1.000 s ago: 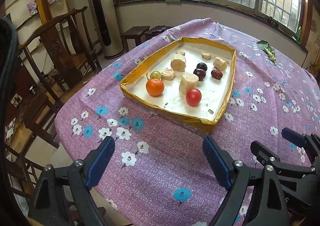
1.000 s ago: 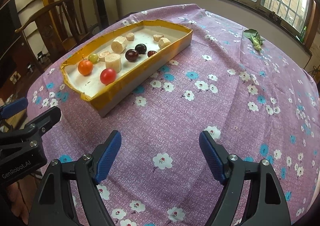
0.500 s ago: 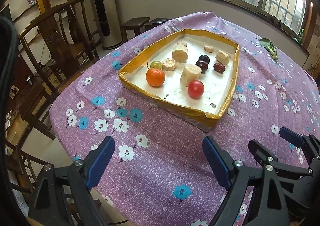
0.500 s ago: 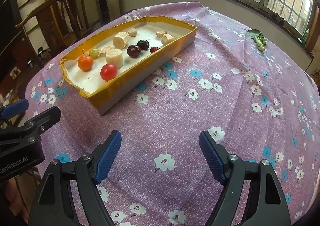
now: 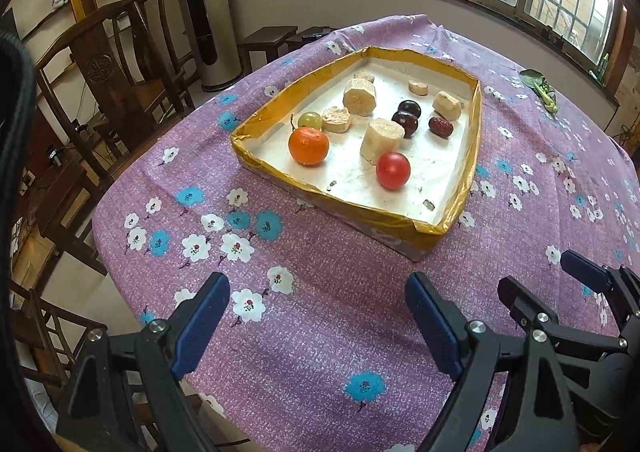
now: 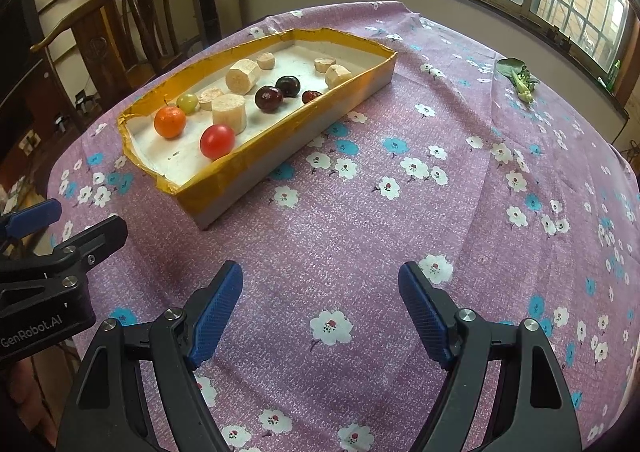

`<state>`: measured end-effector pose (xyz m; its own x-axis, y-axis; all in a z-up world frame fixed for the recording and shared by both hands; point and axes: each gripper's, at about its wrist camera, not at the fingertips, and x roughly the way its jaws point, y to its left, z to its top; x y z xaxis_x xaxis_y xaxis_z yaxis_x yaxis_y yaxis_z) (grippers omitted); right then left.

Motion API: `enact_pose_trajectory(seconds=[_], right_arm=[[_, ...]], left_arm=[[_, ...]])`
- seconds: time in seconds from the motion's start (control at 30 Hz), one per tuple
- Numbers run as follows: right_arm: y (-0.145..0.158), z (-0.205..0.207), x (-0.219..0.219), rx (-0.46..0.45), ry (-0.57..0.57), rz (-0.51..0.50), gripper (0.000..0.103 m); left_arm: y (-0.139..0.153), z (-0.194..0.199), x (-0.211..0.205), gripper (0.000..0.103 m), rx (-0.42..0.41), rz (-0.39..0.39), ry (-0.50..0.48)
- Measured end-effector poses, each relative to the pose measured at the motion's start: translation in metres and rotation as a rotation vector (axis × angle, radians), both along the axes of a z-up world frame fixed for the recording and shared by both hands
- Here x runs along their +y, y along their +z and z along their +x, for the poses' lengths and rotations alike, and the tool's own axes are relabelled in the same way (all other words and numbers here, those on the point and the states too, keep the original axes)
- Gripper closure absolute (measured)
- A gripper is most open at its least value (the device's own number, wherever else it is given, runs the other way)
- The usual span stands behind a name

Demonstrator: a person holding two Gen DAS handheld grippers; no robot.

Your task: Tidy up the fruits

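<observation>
- Left gripper hovered over the near edge of the table's purple floral tablecloth, fingers spread wide, holding nothing.
- Right gripper hung beside it, fingers likewise spread and empty; the left unit's body read "GenRobot.AI".
- Yellow-taped tray sat toward the table's left edge.
- Inside it: an orange and green grape at the near left, red tomato near the front rim, banana chunks mid-tray, two dark cherries, one red date.
- Leafy green lay at the far right edge.
</observation>
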<state>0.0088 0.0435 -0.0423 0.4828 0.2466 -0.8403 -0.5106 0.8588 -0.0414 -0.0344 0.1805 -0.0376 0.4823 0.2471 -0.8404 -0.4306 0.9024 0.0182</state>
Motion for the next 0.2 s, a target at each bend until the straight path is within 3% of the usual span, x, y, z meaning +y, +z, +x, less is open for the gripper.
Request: enact_pose_trajectory(seconds=[0.2], right_arm=[[-0.0033,0.0027,0.0029,0.007,0.005,-0.015,0.023]], left_arm=[[-0.0034,0.0037,-0.0014,0.012,0.026,0.0,-0.017]])
